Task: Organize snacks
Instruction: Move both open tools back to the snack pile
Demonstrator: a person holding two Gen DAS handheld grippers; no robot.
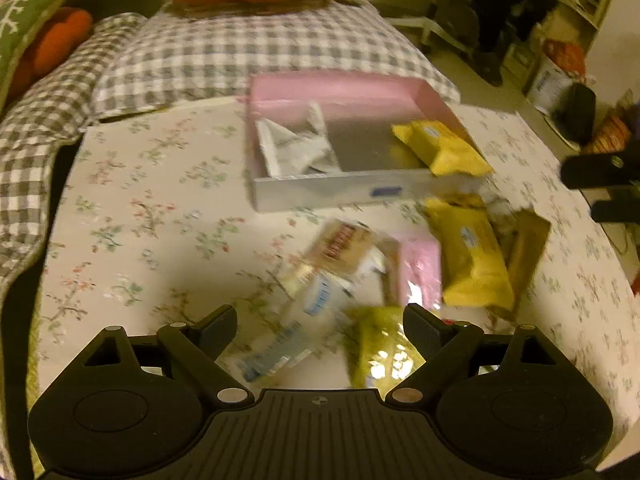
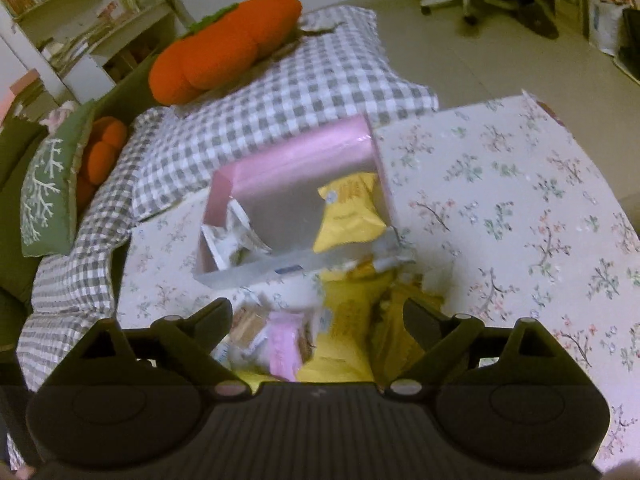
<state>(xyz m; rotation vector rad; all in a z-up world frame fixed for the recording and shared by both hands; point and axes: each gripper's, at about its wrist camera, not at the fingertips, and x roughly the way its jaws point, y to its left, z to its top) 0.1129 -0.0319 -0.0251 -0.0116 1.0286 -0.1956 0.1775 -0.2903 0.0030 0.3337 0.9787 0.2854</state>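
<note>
Hovering over loose snack packets [image 1: 360, 280], left tongs [image 1: 316, 334] and right tongs [image 2: 318, 322] gape, released and empty; pink box [image 1: 332, 92] beyond.

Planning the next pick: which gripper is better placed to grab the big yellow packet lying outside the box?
Probably the right gripper: open, with the yellow packet lying between its fingers. The left gripper, also open, hangs over a clear wrapper and a green packet; the yellow one lies off to its right.
</note>
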